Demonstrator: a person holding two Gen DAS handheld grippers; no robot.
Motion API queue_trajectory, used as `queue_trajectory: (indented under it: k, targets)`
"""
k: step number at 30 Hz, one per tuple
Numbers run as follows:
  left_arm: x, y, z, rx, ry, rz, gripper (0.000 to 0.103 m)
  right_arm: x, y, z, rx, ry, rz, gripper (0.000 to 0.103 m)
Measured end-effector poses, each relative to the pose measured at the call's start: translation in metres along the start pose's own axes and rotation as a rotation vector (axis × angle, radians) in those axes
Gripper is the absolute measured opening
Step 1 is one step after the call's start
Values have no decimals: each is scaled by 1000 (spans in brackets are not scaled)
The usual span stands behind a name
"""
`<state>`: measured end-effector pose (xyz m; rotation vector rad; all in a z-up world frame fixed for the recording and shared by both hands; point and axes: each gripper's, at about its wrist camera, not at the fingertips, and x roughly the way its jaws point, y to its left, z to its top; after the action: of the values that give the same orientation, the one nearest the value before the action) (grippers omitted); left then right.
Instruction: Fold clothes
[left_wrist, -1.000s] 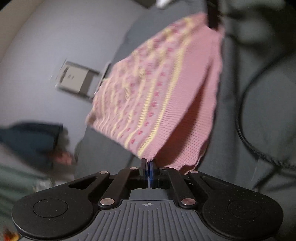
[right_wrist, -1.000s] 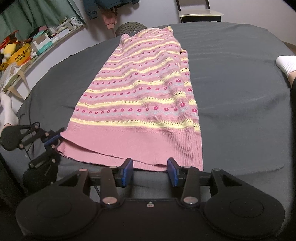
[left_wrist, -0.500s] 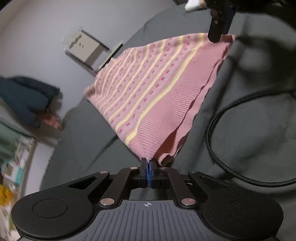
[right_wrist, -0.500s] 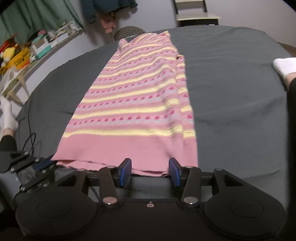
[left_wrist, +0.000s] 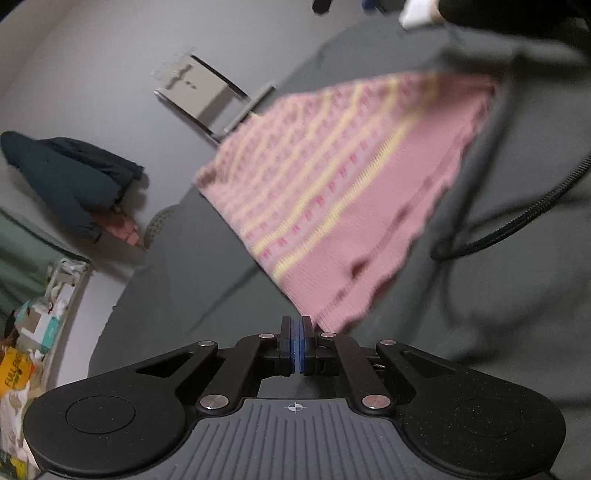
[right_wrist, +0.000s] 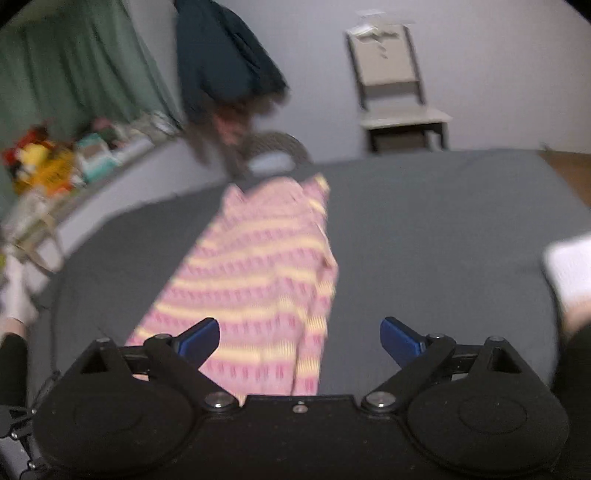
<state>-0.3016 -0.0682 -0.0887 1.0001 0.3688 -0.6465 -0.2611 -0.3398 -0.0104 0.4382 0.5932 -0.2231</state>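
A pink knit sweater (right_wrist: 258, 266) with yellow and red stripes lies lengthwise on the dark grey cover (right_wrist: 424, 229). My right gripper (right_wrist: 300, 332) hovers above its near end; its jaws are opening wide and nothing is between the blue pads (right_wrist: 201, 334). In the left wrist view the sweater (left_wrist: 332, 177) rises from the cover towards my left gripper (left_wrist: 297, 325), which is shut on the hem's corner. The hem's far corner hangs free. Both views are motion-blurred.
A black cable (left_wrist: 517, 221) curls on the cover right of the sweater. A grey chair (right_wrist: 391, 81) and a hanging dark jacket (right_wrist: 221, 66) stand by the far wall. A cluttered shelf (right_wrist: 55, 162) runs along the left. A white-socked foot (right_wrist: 569, 266) rests at the right edge.
The right gripper's jaws spread wide and let go of the hem, and it rose and moved forward over the sweater. The left gripper stayed shut on its corner while rolling.
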Motion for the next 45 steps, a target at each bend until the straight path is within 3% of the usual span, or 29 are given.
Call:
queue_trajectory:
  k: [2,6,9,10,11,13,17,20,24,27,31,34,36,38,39,42,45]
  targets:
    - [-2,12,12,-40,-28,7,2,10,-25,15,100,3,118,103]
    - [5,33,52,-160,-119,-53,2,45,-74,35,368,61,317,101]
    - [14,36,84,-262,-219,-182,2,81,-109,36,535,103,376,89]
    - [20,34,95,-284,-238,-232,2,92,-118,35,570,117,390,80]
    - [26,33,105,-297,-251,-282,2,101,-122,33,582,125,394,72]
    - [42,24,124,-294,-253,-352,2,113,-123,31,561,136,388,68]
    - [71,13,146,-297,-190,-352,2,133,-116,32,456,178,393,53]
    - [86,12,151,-331,-114,-453,3,145,-114,29,437,222,419,52]
    - [80,-5,151,-339,-122,-535,3,153,-108,28,410,225,402,52]
    - [78,-18,150,-376,-84,-576,3,158,-110,29,417,221,393,52]
    - [71,-34,150,-369,-62,-584,3,167,-111,30,450,208,410,50]
    - [64,-38,148,-373,-58,-597,3,173,-107,30,449,207,377,44]
    - [66,-40,148,-371,-59,-596,3,178,-106,28,456,219,366,35]
    - [63,-40,147,-382,-61,-602,3,181,-107,24,477,228,345,10]
    - [62,-39,146,-388,-63,-606,3,181,-107,23,485,222,335,7]
    - [61,-34,144,-422,-69,-623,3,169,-111,25,518,174,326,6]
    - [62,-28,142,-459,-62,-642,3,165,-113,29,517,195,282,6]
